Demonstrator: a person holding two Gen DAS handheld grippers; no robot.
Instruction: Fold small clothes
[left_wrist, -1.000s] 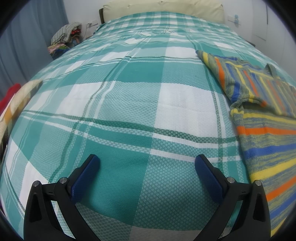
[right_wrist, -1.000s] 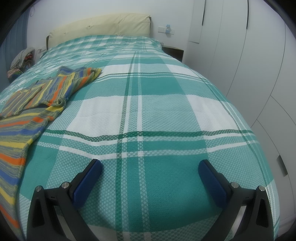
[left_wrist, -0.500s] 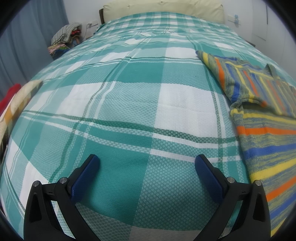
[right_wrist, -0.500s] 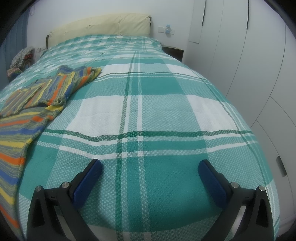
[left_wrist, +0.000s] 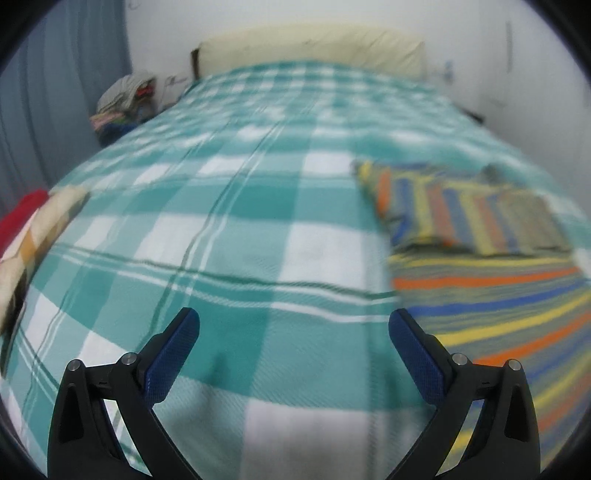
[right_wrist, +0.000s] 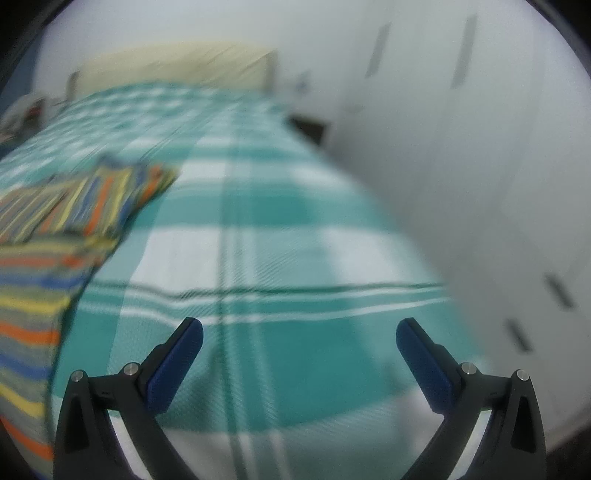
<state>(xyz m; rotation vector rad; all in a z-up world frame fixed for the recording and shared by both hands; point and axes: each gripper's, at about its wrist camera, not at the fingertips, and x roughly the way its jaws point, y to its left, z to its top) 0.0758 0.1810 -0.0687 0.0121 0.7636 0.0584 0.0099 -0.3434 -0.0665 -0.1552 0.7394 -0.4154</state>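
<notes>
**One striped knit on the bed, both grippers empty and wide open**

Striped sweater (left_wrist: 491, 280) lying flat on the plaid bedspread (left_wrist: 229, 229), at about 3 o'clock in the left wrist view and 9 o'clock in the right wrist view (right_wrist: 40, 280). Looks like one sleeve or upper part already laid across the body, though too blurry to be sure.

Left gripper (left_wrist: 293, 347): jaws spread wide, nothing between them, hovering over bare bedspread just beside the sweater's edge. Right gripper (right_wrist: 299, 354): same deal, wide open, empty, sweater off to the side.

Stuff that could go wrong, guessing here:
- Pinching the bedspread along with the knit, since both are soft and lie flush.
- Grabbing only the top layer, so the fold underneath slides apart.
- Uneven lift from the two sides, leaving a skewed fold.

Count: 1 striped sweater, 2 grippers, 1 cream headboard (left_wrist: 310, 48), 1 heap of clothes (left_wrist: 125, 99) at 10 o'clock past the bed, white wardrobe (right_wrist: 480, 147) at 2 o'clock.
</notes>
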